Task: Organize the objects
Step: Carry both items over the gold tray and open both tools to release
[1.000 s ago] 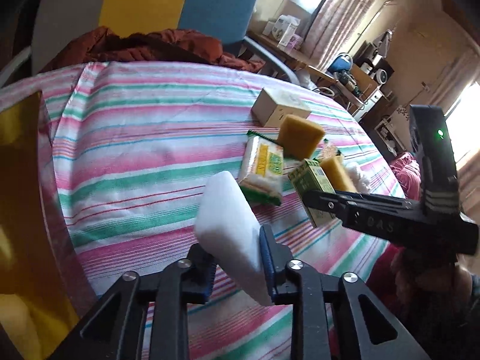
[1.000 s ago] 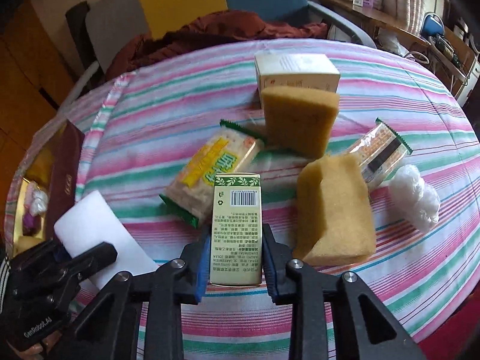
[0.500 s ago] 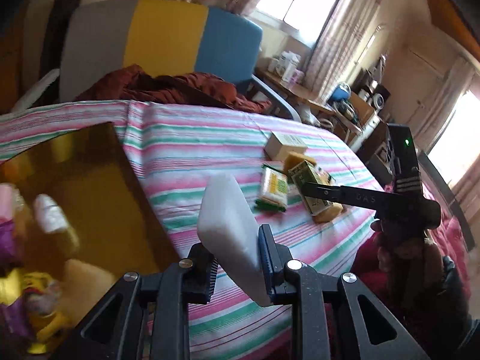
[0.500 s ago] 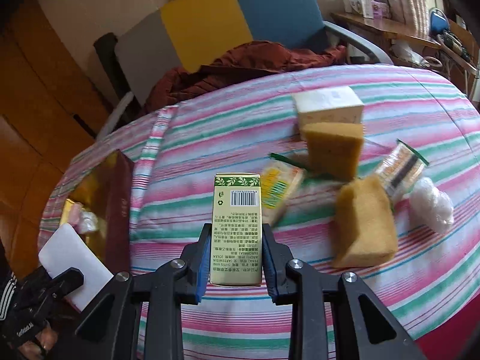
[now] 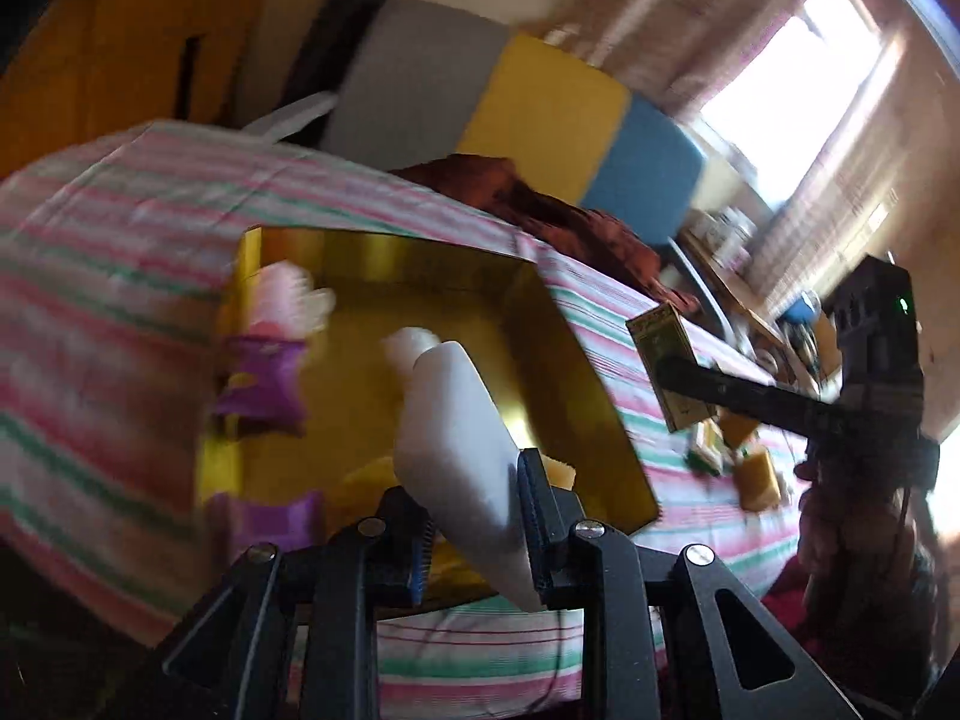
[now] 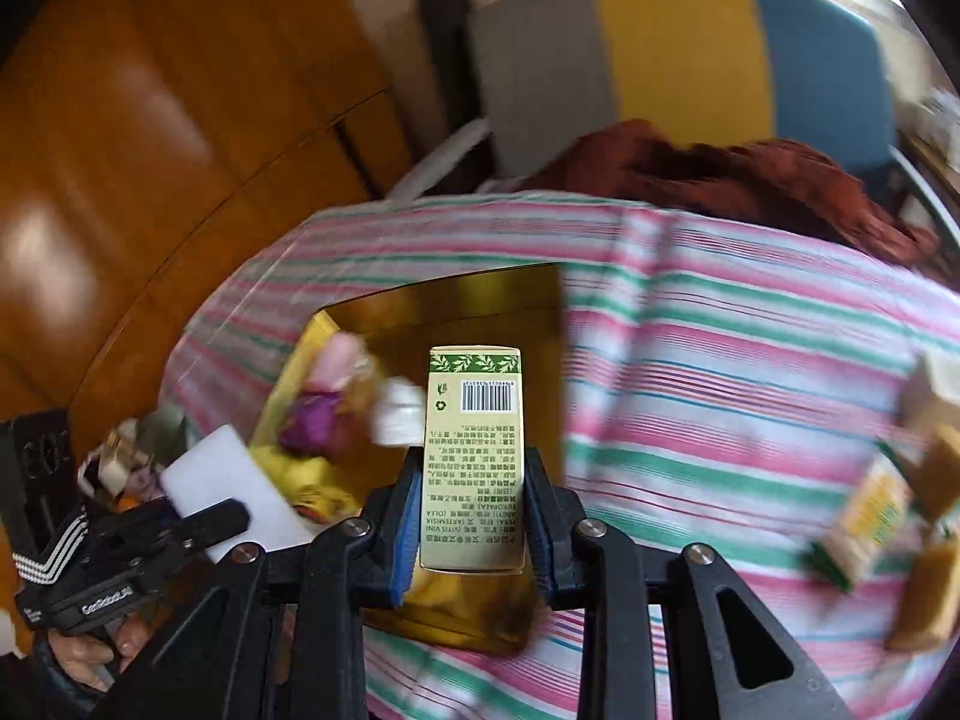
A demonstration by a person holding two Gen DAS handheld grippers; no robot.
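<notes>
My left gripper (image 5: 474, 516) is shut on a white foam block (image 5: 462, 438) and hangs over the near end of an open gold box (image 5: 576, 372). In the right wrist view the same block (image 6: 228, 492) shows at lower left in that gripper (image 6: 198, 516). My right gripper (image 6: 471, 516) is shut on a tall green-and-cream carton (image 6: 474, 456) with a barcode, held above the gold box (image 6: 480, 294). From the left wrist view, the carton (image 5: 666, 360) hangs to the right of the box. Inside the box lie purple and pink packets (image 5: 264, 378) and yellow items.
The table wears a pink, green and white striped cloth (image 6: 720, 372). Yellow sponges (image 6: 924, 594) and a snack packet (image 6: 864, 522) lie at the right. A grey, yellow and blue chair (image 6: 678, 54) with a rust-red garment (image 6: 720, 174) stands behind the table. A hand (image 6: 90, 654) grips the left tool.
Both grippers swung left from the pile of sponges and packets to over the gold box, each still holding its item. The box now fills the middle of both views.
</notes>
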